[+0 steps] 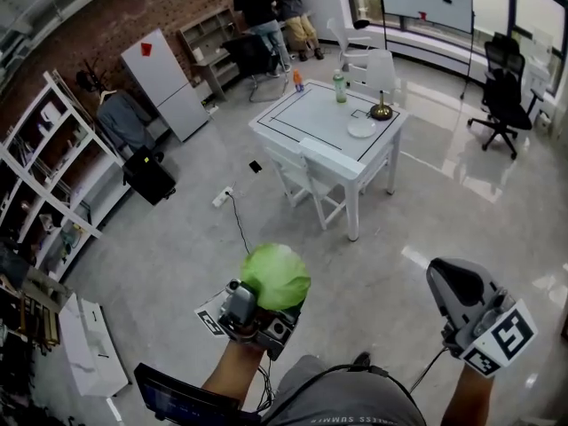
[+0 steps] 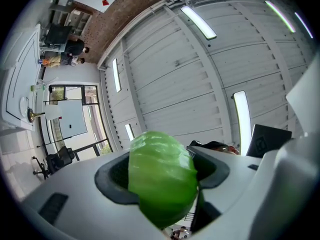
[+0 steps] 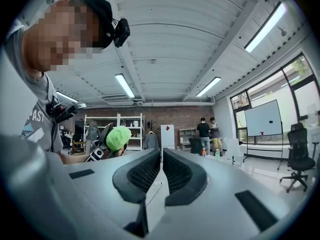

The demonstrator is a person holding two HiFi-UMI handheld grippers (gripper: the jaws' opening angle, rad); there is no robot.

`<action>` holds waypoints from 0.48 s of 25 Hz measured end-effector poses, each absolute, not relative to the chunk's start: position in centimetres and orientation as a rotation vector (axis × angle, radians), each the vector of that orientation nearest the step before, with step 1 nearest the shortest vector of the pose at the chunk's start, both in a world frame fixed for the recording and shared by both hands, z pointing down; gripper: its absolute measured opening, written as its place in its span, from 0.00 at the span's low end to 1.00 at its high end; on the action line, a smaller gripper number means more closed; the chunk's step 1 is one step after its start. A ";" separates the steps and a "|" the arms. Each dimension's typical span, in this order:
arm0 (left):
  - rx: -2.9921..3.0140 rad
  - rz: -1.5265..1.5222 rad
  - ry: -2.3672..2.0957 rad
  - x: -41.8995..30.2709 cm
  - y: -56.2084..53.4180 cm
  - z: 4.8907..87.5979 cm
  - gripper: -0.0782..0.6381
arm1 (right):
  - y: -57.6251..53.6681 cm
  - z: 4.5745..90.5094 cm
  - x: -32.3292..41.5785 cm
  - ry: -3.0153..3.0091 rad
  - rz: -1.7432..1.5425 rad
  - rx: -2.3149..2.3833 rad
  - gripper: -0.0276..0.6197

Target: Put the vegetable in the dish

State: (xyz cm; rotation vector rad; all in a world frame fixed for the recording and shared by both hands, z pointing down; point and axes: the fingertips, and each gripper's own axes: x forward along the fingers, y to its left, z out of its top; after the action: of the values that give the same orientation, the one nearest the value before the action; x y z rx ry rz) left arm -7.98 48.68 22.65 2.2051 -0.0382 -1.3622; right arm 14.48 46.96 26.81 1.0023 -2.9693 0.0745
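Note:
A round green cabbage (image 1: 276,276) is clamped in my left gripper (image 1: 277,293), low in the head view and far from the table. In the left gripper view the cabbage (image 2: 162,181) fills the space between the dark pads (image 2: 114,176), and the gripper (image 2: 162,173) points up at the ceiling. My right gripper (image 1: 442,275) is held low at the right, shut and empty; its own view shows the jaws (image 3: 161,159) almost touching. The cabbage (image 3: 118,137) also shows there at the left. A white dish (image 1: 361,128) lies on the white table (image 1: 302,118) across the room.
On the table stand a green bottle (image 1: 339,87), an orange bottle (image 1: 298,81) and a brass object (image 1: 382,111). White chairs (image 1: 324,180) sit on its near side. A black office chair (image 1: 501,96) is at right, shelving (image 1: 44,176) at left, people (image 1: 266,7) at the back.

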 end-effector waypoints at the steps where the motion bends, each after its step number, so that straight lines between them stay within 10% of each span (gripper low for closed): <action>1: 2.197 -1.361 -0.038 -7.6 48.3 22.8 0.53 | 46.5 26.9 14.5 -2.967 0.079 0.999 0.05; 12: 2.162 -1.306 -0.014 -9.7 42.5 23.9 0.53 | 41.2 27.3 11.3 -2.932 0.093 1.050 0.05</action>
State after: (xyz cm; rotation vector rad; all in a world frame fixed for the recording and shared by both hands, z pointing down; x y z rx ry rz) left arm -9.66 42.54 23.92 2.1620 -0.0138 -1.3063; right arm 11.28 41.16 27.27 1.0502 -2.9322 0.0929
